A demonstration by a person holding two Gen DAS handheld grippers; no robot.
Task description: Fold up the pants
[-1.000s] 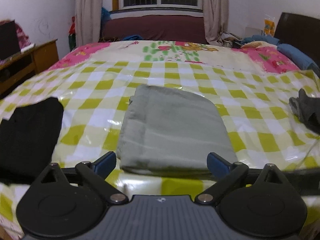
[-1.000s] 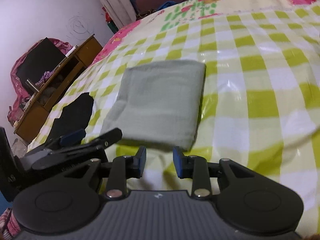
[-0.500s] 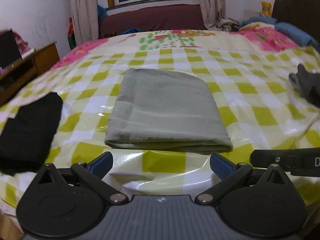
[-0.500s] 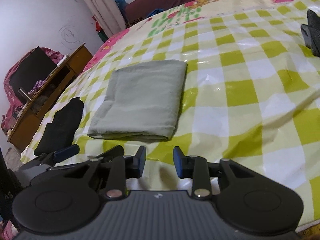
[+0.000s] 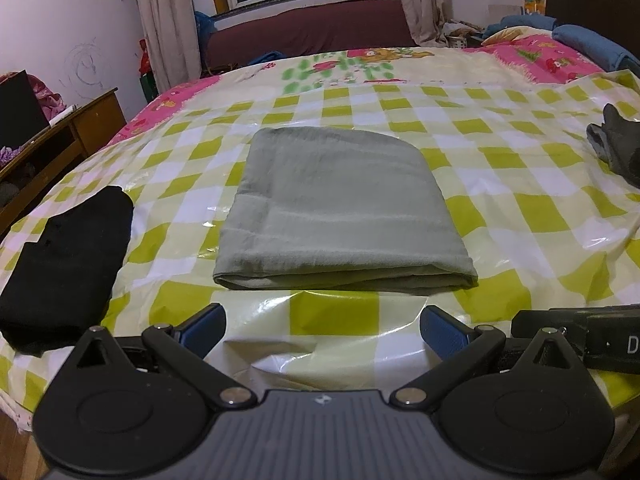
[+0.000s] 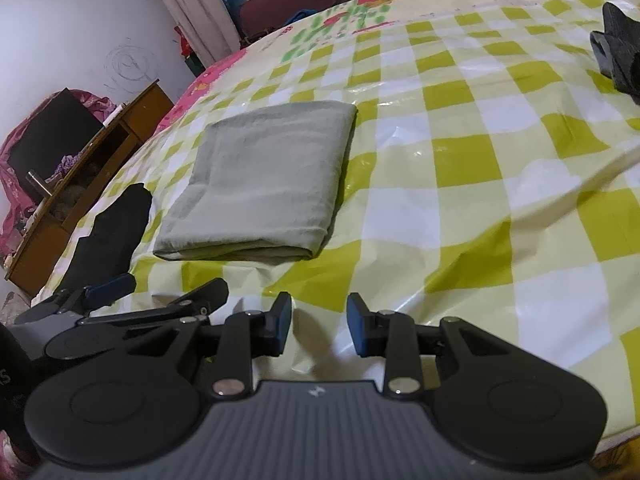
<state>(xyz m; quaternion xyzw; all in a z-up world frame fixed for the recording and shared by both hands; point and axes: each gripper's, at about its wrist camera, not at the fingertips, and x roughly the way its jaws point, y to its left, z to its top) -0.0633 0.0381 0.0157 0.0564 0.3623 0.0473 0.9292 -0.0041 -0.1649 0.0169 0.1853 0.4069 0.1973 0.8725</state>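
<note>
Folded pants [image 5: 344,204] lie mid-frame on bed [image 5: 520,216]. Left claw [image 5: 322,326] spread wide, empty; right claw [image 6: 319,324] narrowly apart, empty. Lower right, left view: one white "D" readable.

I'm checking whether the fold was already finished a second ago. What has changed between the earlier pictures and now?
Both grippers drew back toward the near edge of the bed: the left gripper was close over the green folded pants, now a strip of checked cover shows between. Nothing was gripped or released. The pants, the black garment and both grippers' empty, open jaws stayed as they were.
</note>
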